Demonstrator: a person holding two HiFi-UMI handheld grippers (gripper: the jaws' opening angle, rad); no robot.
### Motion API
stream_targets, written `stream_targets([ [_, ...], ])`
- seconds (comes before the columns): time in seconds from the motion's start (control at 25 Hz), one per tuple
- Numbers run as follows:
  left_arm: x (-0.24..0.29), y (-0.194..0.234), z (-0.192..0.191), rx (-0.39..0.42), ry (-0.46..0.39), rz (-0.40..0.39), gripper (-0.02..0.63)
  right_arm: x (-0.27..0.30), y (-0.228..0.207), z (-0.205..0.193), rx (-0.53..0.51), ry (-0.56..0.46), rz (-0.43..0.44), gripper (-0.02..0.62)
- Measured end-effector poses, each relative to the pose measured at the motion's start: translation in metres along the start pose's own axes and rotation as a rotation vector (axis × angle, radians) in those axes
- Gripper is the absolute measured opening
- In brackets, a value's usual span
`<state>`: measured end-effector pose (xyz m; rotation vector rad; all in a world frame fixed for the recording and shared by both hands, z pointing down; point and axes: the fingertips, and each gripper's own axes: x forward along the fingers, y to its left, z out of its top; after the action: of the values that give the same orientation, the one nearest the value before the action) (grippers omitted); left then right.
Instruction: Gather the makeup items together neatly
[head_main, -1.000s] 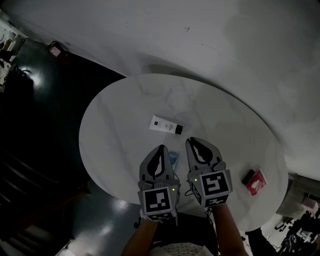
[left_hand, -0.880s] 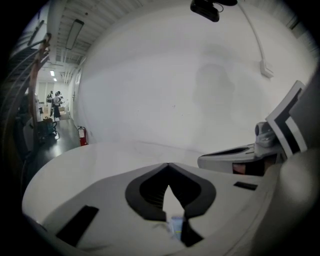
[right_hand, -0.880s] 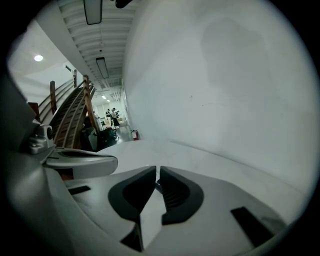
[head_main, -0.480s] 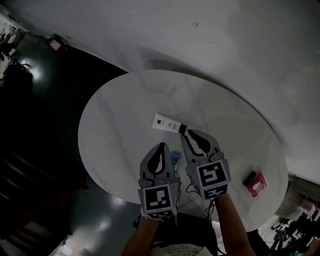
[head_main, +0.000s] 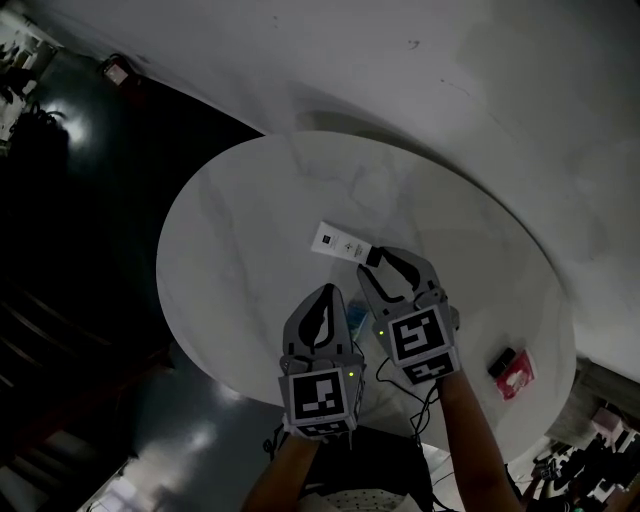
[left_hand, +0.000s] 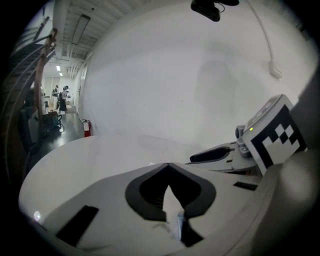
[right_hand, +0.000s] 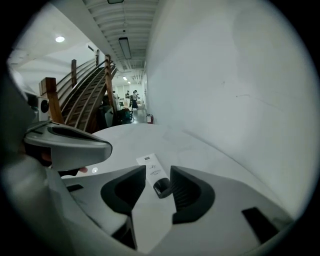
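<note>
A white tube with a black cap lies near the middle of the round white table. My right gripper reaches to the cap end. In the right gripper view the cap lies between the jaws of the right gripper; they are opening and do not touch it. My left gripper hovers shut beside it, nearer the table's front edge; in its own view the left gripper has its tips together with nothing seen between them. A small red and black item lies far right.
A dark glossy floor surrounds the table on the left, and a pale wall rises behind it. A staircase and distant people show in the right gripper view. The left gripper's finger crosses that view's left side.
My right gripper has moved forward to the tube's cap end and its jaws have spread apart. The left gripper has stayed shut in about the same place.
</note>
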<state>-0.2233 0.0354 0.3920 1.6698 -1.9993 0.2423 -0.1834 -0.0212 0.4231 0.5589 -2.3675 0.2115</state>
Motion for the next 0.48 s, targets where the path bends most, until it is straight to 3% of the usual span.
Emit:
stream_targets([
  [0.24, 0.002, 0.006, -0.007, -0.013, 0.017, 0.012, 0.034, 0.013, -0.001, -0.003, -0.073, 0.036, 0.029, 0.207],
  [0.48, 0.008, 0.006, -0.012, -0.019, 0.029, 0.008, 0.034, 0.021, -0.003, -0.005, -0.064, 0.041, 0.045, 0.207],
])
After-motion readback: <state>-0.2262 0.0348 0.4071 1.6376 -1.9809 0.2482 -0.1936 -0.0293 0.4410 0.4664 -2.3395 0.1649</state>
